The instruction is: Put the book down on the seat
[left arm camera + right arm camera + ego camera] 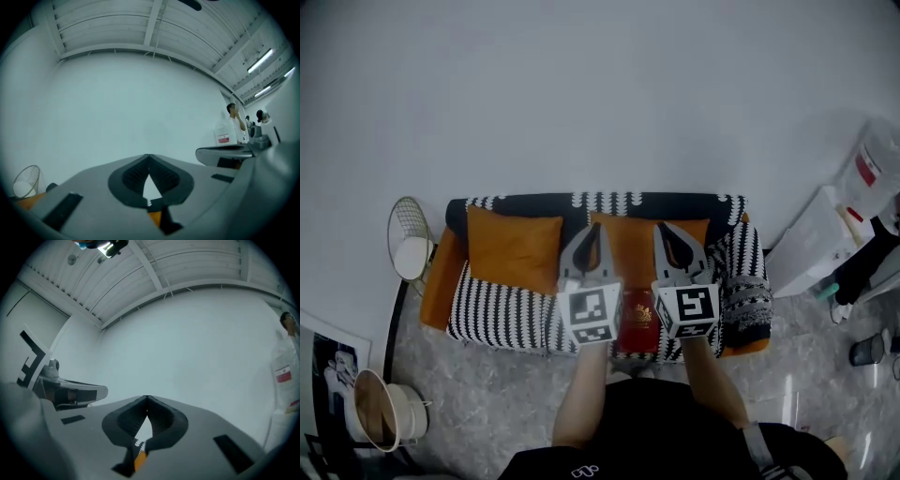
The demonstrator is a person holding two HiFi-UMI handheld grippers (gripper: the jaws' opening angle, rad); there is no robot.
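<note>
Left gripper (pixel 596 232) and right gripper (pixel 667 232) closed, empty; red book (pixel 638 320) lies on the sofa seat (pixel 502 314).
Head view: the book shows flat between both grippers. Left gripper view: jaws meet, nothing between them, bare wall (pixel 140 108) ahead. Right gripper view: likewise. It looks stiff, light and smooth-covered, so pinching across the spine or a free edge seems best.

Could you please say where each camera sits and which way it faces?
Head view: on the person's head, looking steeply down at the black-and-white sofa and red book; both forearms, left gripper and right gripper show.
Left gripper view: on the left gripper, looking along its shut jaws at the white wall.
Right gripper view: likewise on the right gripper, facing that wall.
Shared: each gripper view shows the other gripper.
</note>
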